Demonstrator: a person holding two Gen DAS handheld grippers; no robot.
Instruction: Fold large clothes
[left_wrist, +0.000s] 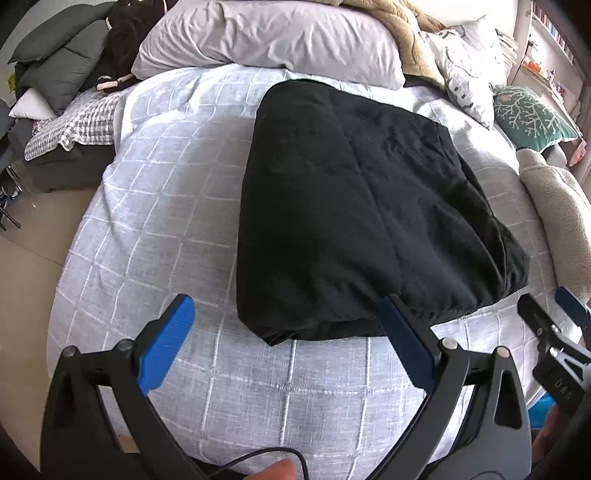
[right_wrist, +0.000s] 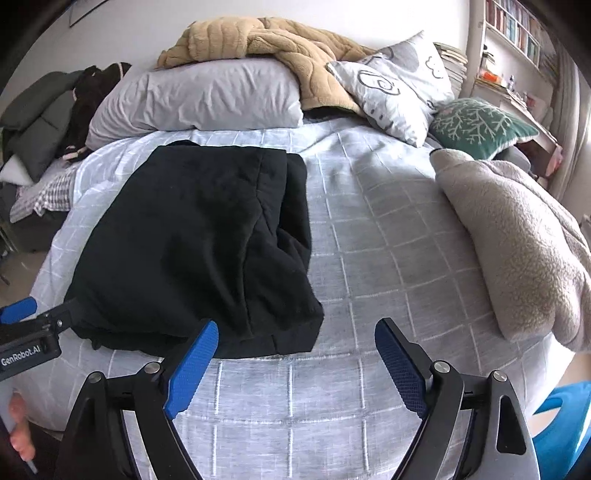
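Observation:
A black garment (left_wrist: 354, 214) lies folded into a thick rectangle on the bed's pale grid-patterned cover (left_wrist: 155, 221). It also shows in the right wrist view (right_wrist: 199, 243), with layered folds along its right side. My left gripper (left_wrist: 288, 314) is open and empty, just in front of the garment's near edge, its right finger (left_wrist: 402, 343) at that edge. My right gripper (right_wrist: 297, 339) is open and empty, at the garment's near right corner. The right gripper's tip shows at the right edge of the left wrist view (left_wrist: 554, 321).
Grey pillow (right_wrist: 199, 99), tan blanket (right_wrist: 266, 40) and patterned pillows (right_wrist: 399, 85) lie at the head of the bed. A beige fleece blanket (right_wrist: 517, 243) lies on the right. Dark clothes (left_wrist: 66, 55) are piled at the far left. The bed's near edge is close below both grippers.

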